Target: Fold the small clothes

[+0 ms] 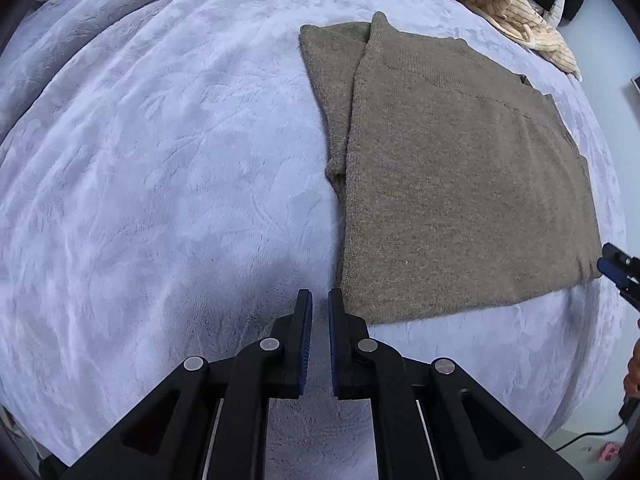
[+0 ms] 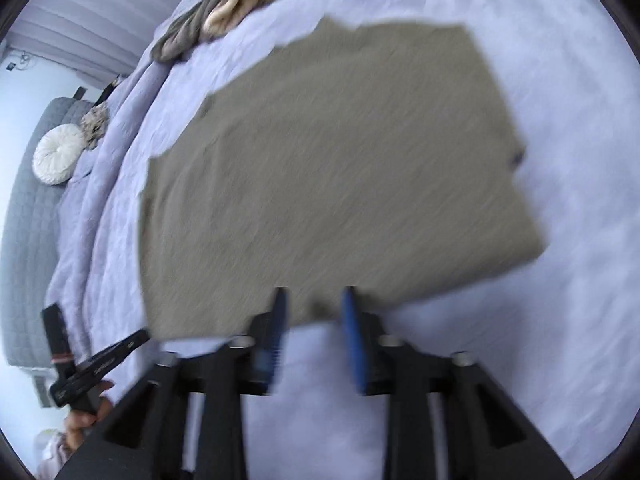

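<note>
— Position of the garment?

— The grey-brown knit sweater [image 1: 460, 184] lies flat on the bed's lavender plush blanket [image 1: 160, 184], folded into a rough rectangle. One layer is turned over another; a narrower strip shows along its left side in the left wrist view. Its near hem runs just ahead of both tools.

— Left claw?

— The left claw [image 1: 320, 300] sits over bare blanket, just beside the sweater's near left corner. Its blue-padded fingers [image 1: 306, 332] stand close together with a narrow gap between them, and nothing is in that gap. I cannot tell whether the right-hand finger touches the hem.

— Right claw?

— The right claw [image 2: 314, 300] is at the near edge of the sweater [image 2: 340, 168]. Its fingers are spread apart, and the hem lies across the space between their tips. The right wrist view is motion-blurred, so I cannot tell whether the pads touch the cloth; they are not pinching it. From the left wrist view only its tip [image 1: 618, 268] shows, near the sweater's right corner.

— Anything else on the bed?

— A heap of cream ribbed clothing [image 1: 512, 12] with a darker grey piece lies at the far edge, well apart from the sweater. A round white cushion [image 2: 56, 156] rests against the grey quilted headboard [image 2: 28, 240].
</note>
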